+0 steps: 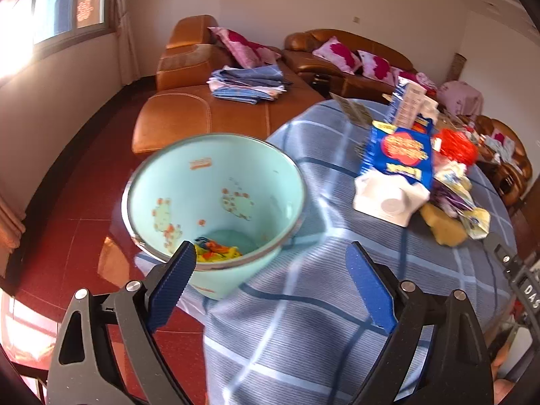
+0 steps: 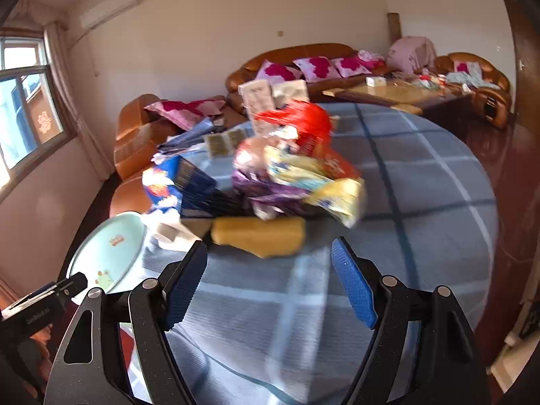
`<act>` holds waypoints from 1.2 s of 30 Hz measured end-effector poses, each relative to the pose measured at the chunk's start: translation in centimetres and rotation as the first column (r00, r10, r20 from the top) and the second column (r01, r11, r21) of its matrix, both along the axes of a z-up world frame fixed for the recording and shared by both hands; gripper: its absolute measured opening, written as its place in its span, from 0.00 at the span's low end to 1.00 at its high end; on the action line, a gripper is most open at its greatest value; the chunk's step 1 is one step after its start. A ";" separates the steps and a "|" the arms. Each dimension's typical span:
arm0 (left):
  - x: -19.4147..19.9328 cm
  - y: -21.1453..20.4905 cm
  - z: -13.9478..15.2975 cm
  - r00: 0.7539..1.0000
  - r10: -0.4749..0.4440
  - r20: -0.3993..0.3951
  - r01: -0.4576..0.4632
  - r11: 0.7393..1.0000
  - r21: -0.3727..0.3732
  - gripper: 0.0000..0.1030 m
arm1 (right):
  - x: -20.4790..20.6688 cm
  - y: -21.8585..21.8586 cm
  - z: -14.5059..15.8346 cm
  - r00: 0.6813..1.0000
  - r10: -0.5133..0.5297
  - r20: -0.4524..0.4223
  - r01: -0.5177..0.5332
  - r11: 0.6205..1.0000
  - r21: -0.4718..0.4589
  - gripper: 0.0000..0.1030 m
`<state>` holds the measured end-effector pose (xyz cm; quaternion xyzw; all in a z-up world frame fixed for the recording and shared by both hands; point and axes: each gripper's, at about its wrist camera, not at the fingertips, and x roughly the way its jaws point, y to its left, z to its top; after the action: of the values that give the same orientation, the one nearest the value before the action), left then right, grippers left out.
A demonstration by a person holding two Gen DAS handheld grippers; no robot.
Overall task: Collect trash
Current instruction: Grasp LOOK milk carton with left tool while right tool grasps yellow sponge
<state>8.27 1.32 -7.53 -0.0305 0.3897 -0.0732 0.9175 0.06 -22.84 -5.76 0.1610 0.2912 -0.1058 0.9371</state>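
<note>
1. Trash (image 1: pixel 418 168) lies heaped on the table (image 1: pixel 303 303) in the left wrist view. The bin (image 1: pixel 216 199) stands at the table's edge beside it, likely for short drops, with a few wrappers already inside. The left gripper (image 1: pixel 273 270) is spread and empty, near the bin's rim.

2. In the right wrist view, the right gripper (image 2: pixel 270 263) is spread and empty, facing a yellow sponge (image 2: pixel 260 236) at the heap's near edge, probably the next pick.

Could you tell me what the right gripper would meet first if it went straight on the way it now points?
Most likely the yellow sponge, which lies on the table just ahead of the open right gripper and nearest in the trash pile. Depth is uncertain in this blurred fisheye view; a downward tilt would meet the tablecloth first.
</note>
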 end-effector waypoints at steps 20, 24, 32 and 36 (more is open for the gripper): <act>0.8 -4.9 -2.2 0.995 -0.096 -0.032 0.097 0.994 0.043 0.90 | 2.8 -2.0 -2.2 0.998 0.026 -0.057 -0.022 0.997 0.078 0.79; 1.2 -4.4 -2.2 0.996 -0.081 -0.027 0.082 0.995 0.049 0.90 | 5.8 -1.5 -3.0 0.992 0.073 -0.104 -0.059 0.989 0.133 0.81; 2.2 -3.7 -2.0 0.998 -0.062 -0.018 0.063 0.997 0.042 0.90 | 9.0 -1.3 -4.3 0.983 0.089 -0.158 -0.058 0.980 0.188 0.69; 2.1 -4.1 -1.6 0.997 -0.077 -0.003 0.077 0.996 0.034 0.90 | 8.5 -1.5 -4.2 0.982 0.103 -0.156 -0.073 0.980 0.186 0.56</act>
<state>10.37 -2.78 -9.18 0.0001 0.3924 -0.1019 0.9141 8.55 -24.32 -10.00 0.2221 0.3827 -0.0503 0.8954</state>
